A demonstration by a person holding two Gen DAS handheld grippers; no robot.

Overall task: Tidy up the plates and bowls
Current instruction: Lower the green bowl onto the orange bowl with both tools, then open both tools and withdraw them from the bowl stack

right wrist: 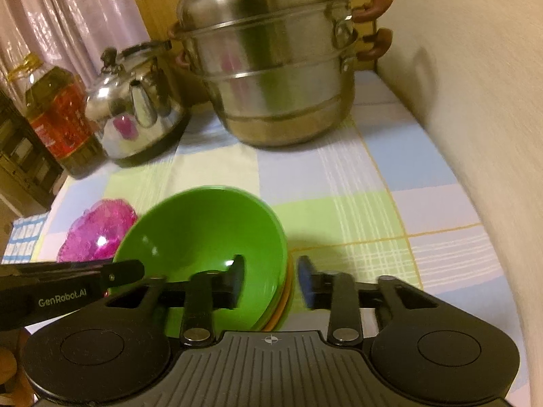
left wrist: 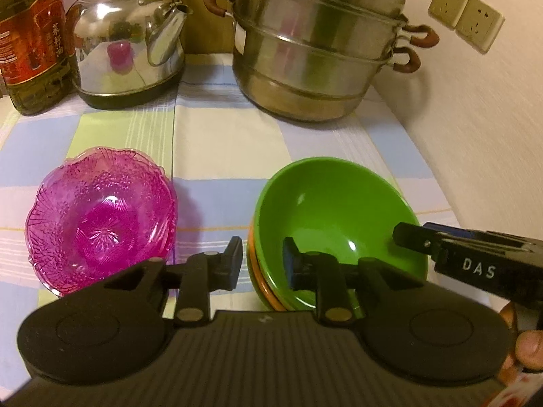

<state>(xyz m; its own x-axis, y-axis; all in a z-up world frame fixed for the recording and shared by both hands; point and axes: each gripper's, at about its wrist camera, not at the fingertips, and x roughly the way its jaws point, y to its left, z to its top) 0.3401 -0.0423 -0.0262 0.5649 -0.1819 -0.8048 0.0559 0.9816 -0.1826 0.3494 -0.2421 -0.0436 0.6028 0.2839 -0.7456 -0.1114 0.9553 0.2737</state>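
Both grippers' [left wrist: 263, 261] [right wrist: 271, 283] jaws parted

Both cams ride on the grippers, tilted down at the checked tablecloth [left wrist: 217, 142] from close up. Left wrist view looks in from the left of the green bowl [left wrist: 325, 203], right wrist view from its right. Both share that bowl, the pink bowl [left wrist: 101, 217], kettle [right wrist: 135, 115] and steamer pot [right wrist: 271, 68].

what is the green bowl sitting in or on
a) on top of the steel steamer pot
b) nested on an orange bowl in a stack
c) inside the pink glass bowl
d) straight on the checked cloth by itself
b: the green bowl sits nested on an orange bowl whose rim peeks out just under it, apart from the pink glass bowl.
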